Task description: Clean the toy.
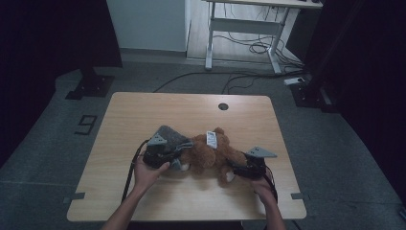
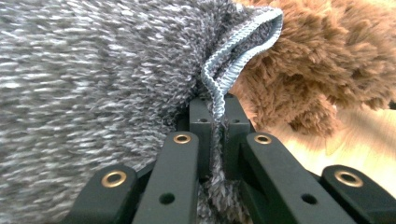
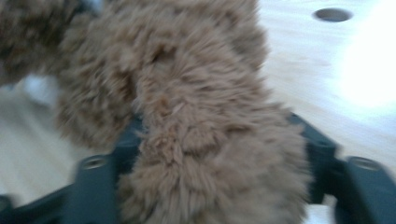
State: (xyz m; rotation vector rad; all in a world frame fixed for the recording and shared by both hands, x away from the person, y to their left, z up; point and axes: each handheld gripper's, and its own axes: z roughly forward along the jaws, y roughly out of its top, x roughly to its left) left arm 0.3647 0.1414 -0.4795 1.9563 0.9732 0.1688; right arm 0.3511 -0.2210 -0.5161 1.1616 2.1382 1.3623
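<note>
A brown teddy bear (image 1: 210,155) lies on its side in the middle of the wooden table (image 1: 143,110), with a white label (image 1: 211,138) on it. A grey knitted cloth piece (image 1: 167,134) lies against the bear's left end. My left gripper (image 1: 179,152) is shut on it. In the left gripper view, the gripper (image 2: 218,123) pinches the cloth's (image 2: 93,70) ribbed hem, with the bear's fur (image 2: 317,60) just right of it. My right gripper (image 1: 234,168) is at the bear's right end. In the right gripper view, that gripper (image 3: 219,154) is closed around a furry limb (image 3: 201,140); this view is blurred.
A round cable hole (image 1: 223,106) sits near the table's far edge, also seen in the right gripper view (image 3: 332,14). Beyond the table stand a white desk frame (image 1: 244,28), loose floor cables (image 1: 258,48) and two black stand bases (image 1: 91,86) (image 1: 306,93).
</note>
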